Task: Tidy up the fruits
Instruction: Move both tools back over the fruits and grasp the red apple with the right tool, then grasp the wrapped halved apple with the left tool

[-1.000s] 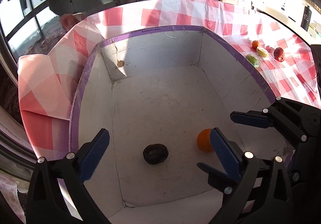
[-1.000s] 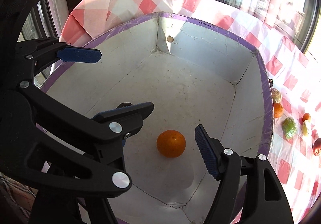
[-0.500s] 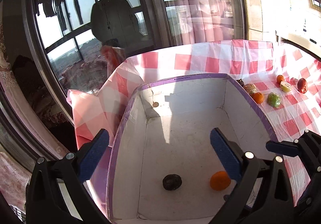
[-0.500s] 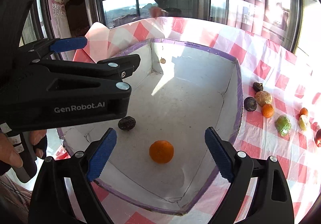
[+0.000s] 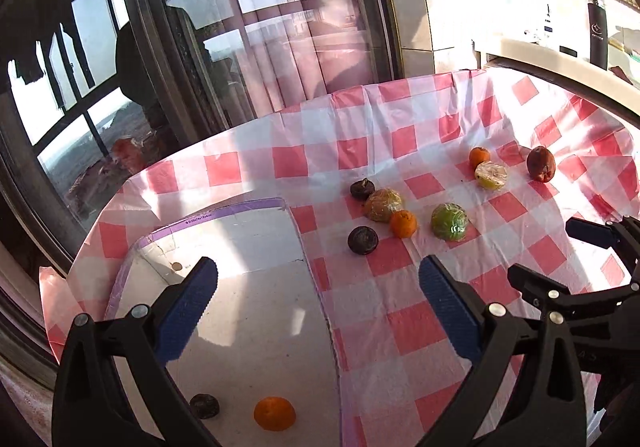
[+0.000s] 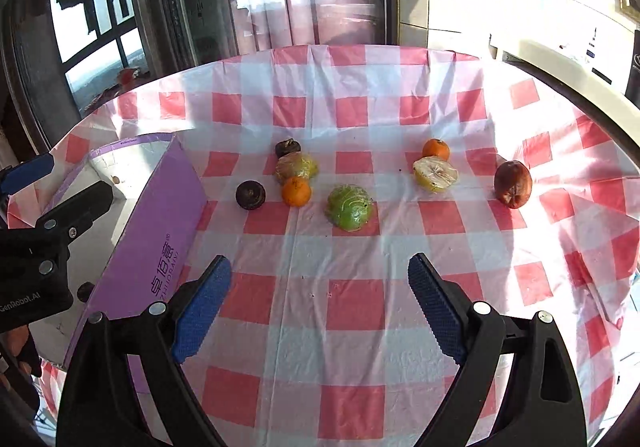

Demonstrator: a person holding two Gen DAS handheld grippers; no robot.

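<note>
A purple-rimmed white box (image 5: 236, 215) (image 6: 156, 231) stands at the table's left; an orange (image 5: 274, 413) and a dark fruit (image 5: 204, 405) lie on its floor. On the checked cloth sit several fruits: a dark round fruit (image 6: 250, 195), an orange (image 6: 296, 191), a wrapped green fruit (image 6: 349, 207), a wrapped brownish fruit (image 6: 296, 166), a yellow fruit (image 6: 435, 173), a small orange (image 6: 436, 149) and a red-brown fruit (image 6: 513, 184). My left gripper (image 5: 318, 311) is open above the box's right wall, holding nothing. My right gripper (image 6: 320, 307) is open over bare cloth, short of the green fruit.
Red-and-white checked cloth (image 6: 360, 327) covers the round table, with open cloth in front of the fruits. Windows and pink curtains (image 5: 280, 59) stand behind the table. A dark bottle (image 5: 598, 35) stands on a counter at far right. A person is reflected in the glass.
Both grippers pulled back out of the box and swung right toward the fruits on the cloth. The right gripper's jaws widened. The orange and dark fruit stayed in the box.
</note>
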